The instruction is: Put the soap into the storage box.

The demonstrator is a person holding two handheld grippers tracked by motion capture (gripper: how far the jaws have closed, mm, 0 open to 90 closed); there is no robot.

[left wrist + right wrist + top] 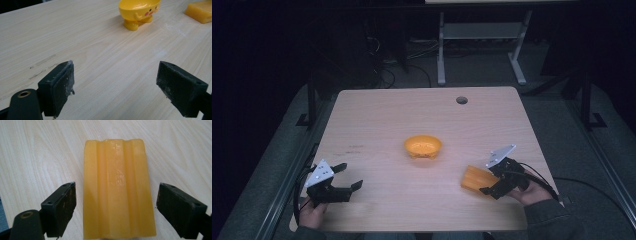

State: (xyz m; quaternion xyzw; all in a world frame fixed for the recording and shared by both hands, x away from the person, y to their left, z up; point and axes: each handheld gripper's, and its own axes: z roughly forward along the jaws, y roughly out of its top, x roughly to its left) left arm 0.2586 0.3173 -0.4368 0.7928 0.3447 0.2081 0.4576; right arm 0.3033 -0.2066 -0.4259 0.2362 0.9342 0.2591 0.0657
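While my right gripper (116, 202) hangs over the yellow ridged block (117, 190), its jaws stand wide apart, one on either long side of the block, touching neither. My left gripper (116, 82) is likewise spread wide and holds nothing, resting low over bare table (377, 115) at the near left corner.

Item, near right: yellow ridged block, lying flat on the table, ridges running along its length, near the right edge.
Risk: the surface looks smooth and waxy; if the pads (63, 206) close off-centre, or catch only the upper ridges, I judge the block may twist or squirt out forward. Closing too high may merely tip it.

Item, centre: yellow bowl (423, 146), footed, with a small painted face, upright, apparently empty. It stands well apart from the block, up and to the left.
Risk: light and narrow-footed, it may topple if nudged by a carried load.

Item, far: round cable hole (461, 100) in the tabletop near the back edge.

Nothing stands between block and bowl.
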